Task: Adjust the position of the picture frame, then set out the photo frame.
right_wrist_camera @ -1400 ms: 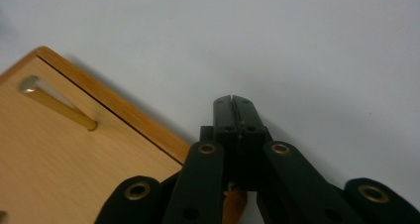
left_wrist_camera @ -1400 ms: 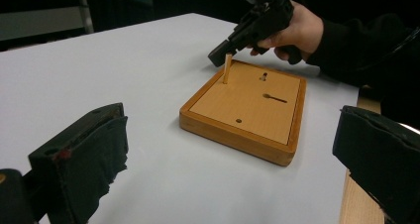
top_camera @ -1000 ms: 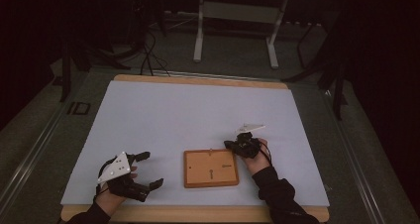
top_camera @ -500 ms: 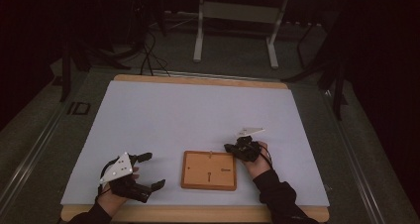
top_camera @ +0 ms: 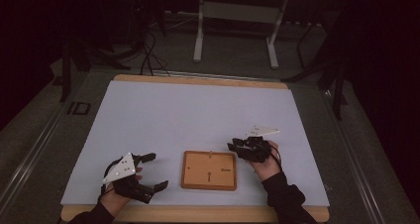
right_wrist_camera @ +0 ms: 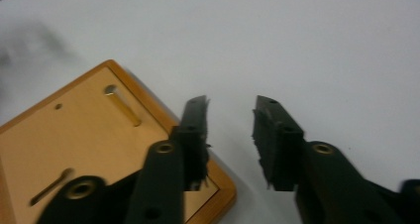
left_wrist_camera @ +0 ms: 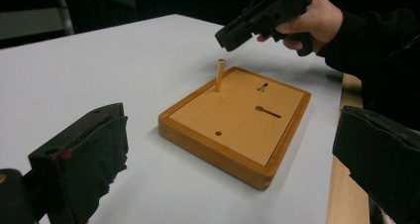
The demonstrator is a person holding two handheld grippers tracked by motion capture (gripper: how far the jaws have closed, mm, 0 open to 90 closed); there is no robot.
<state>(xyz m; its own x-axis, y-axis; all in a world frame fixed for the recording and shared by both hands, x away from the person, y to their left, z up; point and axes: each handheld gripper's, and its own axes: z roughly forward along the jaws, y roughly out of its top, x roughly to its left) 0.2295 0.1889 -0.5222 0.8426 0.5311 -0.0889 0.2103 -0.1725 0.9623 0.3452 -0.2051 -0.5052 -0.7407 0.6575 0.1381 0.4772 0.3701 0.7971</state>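
Note:
A flat wooden board (top_camera: pixel 208 170) lies on the white sheet between my hands. It has a keyhole slot and small holes. A thin wooden peg (left_wrist_camera: pixel 219 75) stands upright in a hole near the board's far edge (right_wrist_camera: pixel 124 109). My right gripper (top_camera: pixel 238 147) hovers just right of that edge, above and beyond the peg (left_wrist_camera: pixel 233 35). Its jaws have just been opening and now stand apart with nothing between them (right_wrist_camera: pixel 232 110). My left gripper (top_camera: pixel 154 172) rests on the sheet left of the board, open wide and empty, with the board seen between its jaws (left_wrist_camera: pixel 232 117).
The white sheet (top_camera: pixel 198 110) covers a wooden table whose front edge (top_camera: pixel 198 214) runs just under my hands. Behind the table, metal stand legs (top_camera: pixel 235 30) and cables lie on the dark floor.
My right hand has drawn a little to the right and upward from the board's far edge. The left hand has kept still.

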